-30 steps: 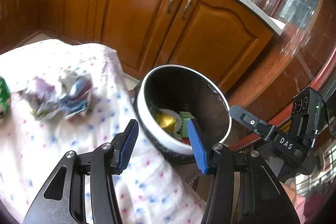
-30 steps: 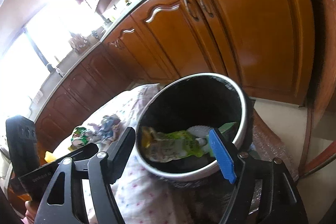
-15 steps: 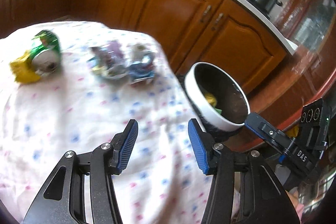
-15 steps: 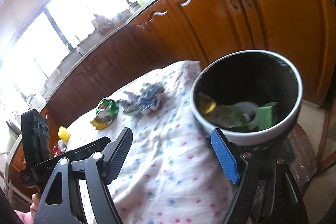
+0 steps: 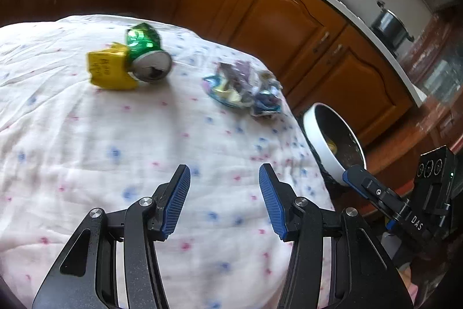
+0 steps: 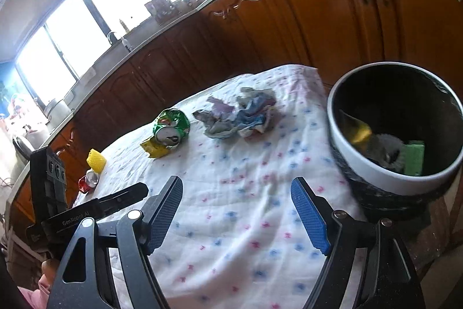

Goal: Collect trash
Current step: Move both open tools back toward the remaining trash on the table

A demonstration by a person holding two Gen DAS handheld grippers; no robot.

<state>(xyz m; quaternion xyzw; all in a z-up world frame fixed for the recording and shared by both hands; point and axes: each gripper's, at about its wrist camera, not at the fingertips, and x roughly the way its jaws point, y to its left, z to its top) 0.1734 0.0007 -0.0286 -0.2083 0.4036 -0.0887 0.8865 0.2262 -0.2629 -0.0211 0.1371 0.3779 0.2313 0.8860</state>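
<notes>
A crushed green can lies on the dotted white tablecloth beside a yellow wrapper. Crumpled blue-purple wrappers lie nearer the table's edge. A white-rimmed black bin beside the table holds yellow, green and grey trash. My left gripper is open and empty over the cloth. My right gripper is open and empty over the cloth, left of the bin.
A yellow piece and a red crushed can lie at the far left table edge. Wooden cabinets run behind the table, with pots on the counter. The other gripper's body sits by the bin.
Both grippers have drawn back from over the bin and swung left over the table. The can and wrappers have come into view. Both stay open and empty.
</notes>
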